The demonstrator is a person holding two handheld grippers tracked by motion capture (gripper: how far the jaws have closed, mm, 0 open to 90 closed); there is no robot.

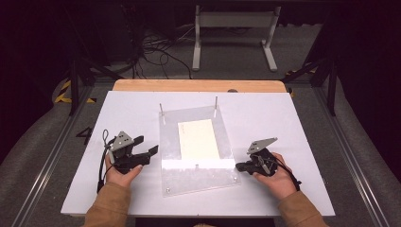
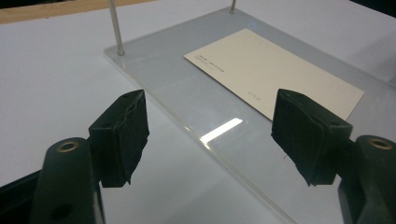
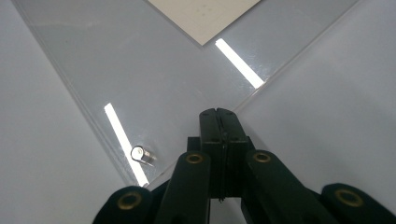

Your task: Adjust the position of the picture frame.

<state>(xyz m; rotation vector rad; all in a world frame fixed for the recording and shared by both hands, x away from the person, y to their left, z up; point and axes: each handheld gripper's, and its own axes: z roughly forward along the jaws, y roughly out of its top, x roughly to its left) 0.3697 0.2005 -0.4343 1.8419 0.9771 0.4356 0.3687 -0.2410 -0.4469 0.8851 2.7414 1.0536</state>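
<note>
The left gripper rests on the white board just off the left edge of the clear plate, its jaws apart and empty. In the left gripper view those jaws straddle the plate's left edge, with the card ahead of them and nothing touching the pads.

The card lies flat on the plate, in its middle and nearer the far edge, between the two thin posts that stand at the plate's far corners. A short stud sits near the plate's near right corner.

The right gripper lies at the plate's right edge near that corner, jaws pressed together with nothing between them. In the right gripper view its tip points along the plate edge, with the card's near corner farther on.

I judge this the approach step: both grippers are closing in on the card, and neither has it. The next move likely calls for getting under or against a card edge, which is hard because the card lies flat on a slick surface; the shut right jaws could push or pin it while the open left jaws take an edge.

Room is good. The board lies bare on both sides, and the plate's near half is free. The posts limit the far side, and the plate's raised edge could catch a low jaw.
</note>
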